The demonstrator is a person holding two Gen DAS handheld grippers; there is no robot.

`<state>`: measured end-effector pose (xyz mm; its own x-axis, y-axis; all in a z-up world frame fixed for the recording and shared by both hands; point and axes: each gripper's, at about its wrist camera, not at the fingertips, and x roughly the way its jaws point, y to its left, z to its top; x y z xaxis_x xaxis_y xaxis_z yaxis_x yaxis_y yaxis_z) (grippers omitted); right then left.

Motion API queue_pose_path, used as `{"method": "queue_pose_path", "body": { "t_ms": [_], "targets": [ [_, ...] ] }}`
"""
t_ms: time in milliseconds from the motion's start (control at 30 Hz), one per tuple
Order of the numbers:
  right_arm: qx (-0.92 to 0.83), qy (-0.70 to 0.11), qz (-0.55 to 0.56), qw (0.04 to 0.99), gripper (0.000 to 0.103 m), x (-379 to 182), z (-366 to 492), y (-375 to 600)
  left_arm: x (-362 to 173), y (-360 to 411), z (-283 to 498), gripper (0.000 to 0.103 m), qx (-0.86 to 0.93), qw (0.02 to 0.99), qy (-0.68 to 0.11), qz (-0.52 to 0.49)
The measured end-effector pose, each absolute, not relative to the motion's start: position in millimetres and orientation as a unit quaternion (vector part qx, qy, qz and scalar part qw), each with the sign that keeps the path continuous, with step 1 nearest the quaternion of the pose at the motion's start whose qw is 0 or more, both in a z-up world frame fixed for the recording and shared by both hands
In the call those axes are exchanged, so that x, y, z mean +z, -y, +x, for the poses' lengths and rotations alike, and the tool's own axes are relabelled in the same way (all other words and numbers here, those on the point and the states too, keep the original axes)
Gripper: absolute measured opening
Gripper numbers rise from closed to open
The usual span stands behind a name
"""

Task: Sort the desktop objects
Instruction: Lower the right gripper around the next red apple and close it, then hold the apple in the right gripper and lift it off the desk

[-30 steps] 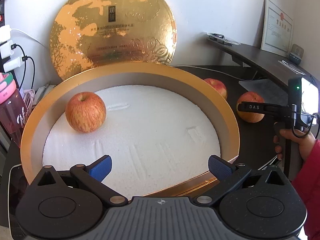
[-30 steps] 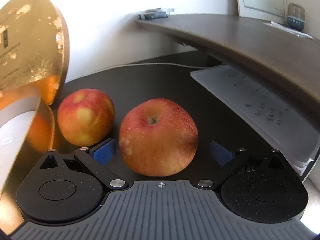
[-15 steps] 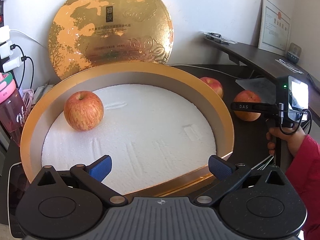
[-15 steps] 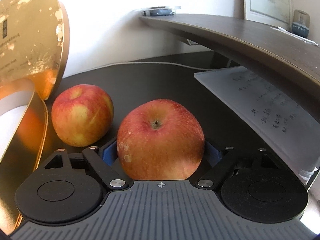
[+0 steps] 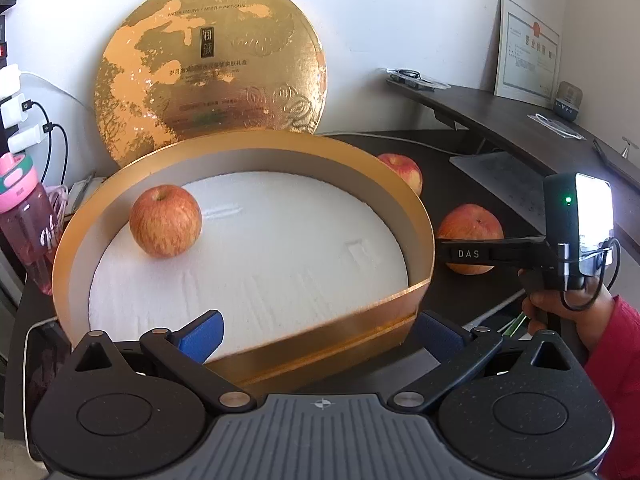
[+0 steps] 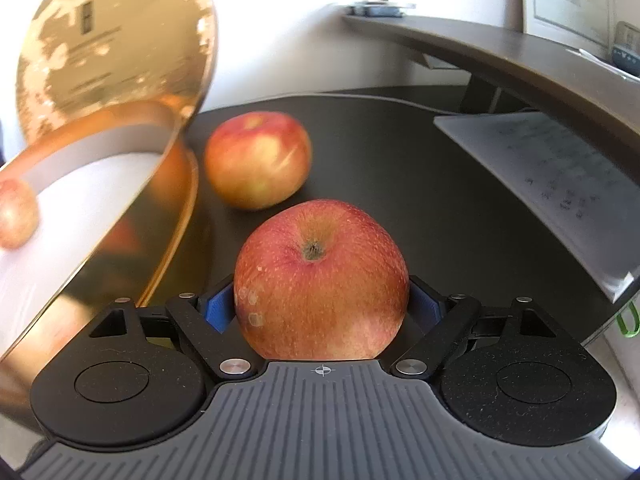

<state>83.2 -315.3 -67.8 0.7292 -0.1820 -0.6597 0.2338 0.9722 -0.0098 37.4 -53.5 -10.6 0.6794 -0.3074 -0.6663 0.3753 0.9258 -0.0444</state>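
Observation:
A round gold box (image 5: 416,216) with a white foam floor holds one red apple (image 5: 165,221) at its left. My left gripper (image 5: 320,332) is open, with the box's near rim between its blue pads (image 5: 204,334) and untouched. In the right wrist view my right gripper (image 6: 322,304) is shut on a second apple (image 6: 320,280), held above the black desk just right of the box (image 6: 160,216). That held apple (image 5: 470,224) also shows in the left wrist view. A third apple (image 6: 258,160) rests on the desk behind it.
The gold lid (image 5: 208,68) leans on the wall behind the box. A pink bottle (image 5: 24,216) and plugged-in chargers (image 5: 16,120) stand at the left. Papers (image 6: 552,176) lie under a raised wooden shelf (image 6: 500,52) at the right. A hand in a red sleeve (image 5: 560,304) holds the right gripper.
My right gripper shut on the nearer apple and lifted it off the desk. My left gripper drew back slightly from the box and stayed open.

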Motion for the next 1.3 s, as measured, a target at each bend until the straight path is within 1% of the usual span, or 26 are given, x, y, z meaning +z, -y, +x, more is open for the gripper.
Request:
{"method": "queue_pose_path", "body": {
  "t_ms": [167,333,467,533,600,900,1067,1167,1233,1300],
  "targets": [
    [-0.111,-0.35,0.021,0.93,0.087,-69,76,306,-16,56,26,0.103,-0.188,0.908,-0.369,0.054],
    [-0.115,-0.349,0.011,0.93,0.095,-67,73,301,-17,58,16,0.103,-0.202,0.903,-0.375,0.053],
    [-0.122,-0.353,0.017,0.927,0.095,-66,69,302,-14,59,10,0.103,-0.209,0.905,-0.367,0.055],
    [-0.127,-0.356,0.025,0.925,0.098,-65,66,303,-13,59,8,0.103,-0.209,0.906,-0.365,0.054],
    [-0.132,-0.356,0.035,0.924,0.099,-65,62,305,-13,59,8,0.103,-0.207,0.906,-0.365,0.053],
    [-0.121,-0.348,0.04,0.929,0.099,-65,61,305,-15,65,4,0.103,-0.219,0.902,-0.367,0.063],
    [-0.118,-0.355,0.05,0.926,0.098,-65,70,303,-16,65,5,0.103,-0.213,0.902,-0.37,0.062],
    [-0.126,-0.356,0.054,0.925,0.095,-65,73,304,-17,63,6,0.103,-0.212,0.902,-0.372,0.06],
    [-0.131,-0.358,0.05,0.923,0.091,-66,75,304,-18,62,6,0.103,-0.212,0.901,-0.374,0.057],
    [-0.134,-0.362,0.043,0.921,0.089,-67,77,304,-19,61,7,0.103,-0.213,0.901,-0.374,0.055]
  ]
}}
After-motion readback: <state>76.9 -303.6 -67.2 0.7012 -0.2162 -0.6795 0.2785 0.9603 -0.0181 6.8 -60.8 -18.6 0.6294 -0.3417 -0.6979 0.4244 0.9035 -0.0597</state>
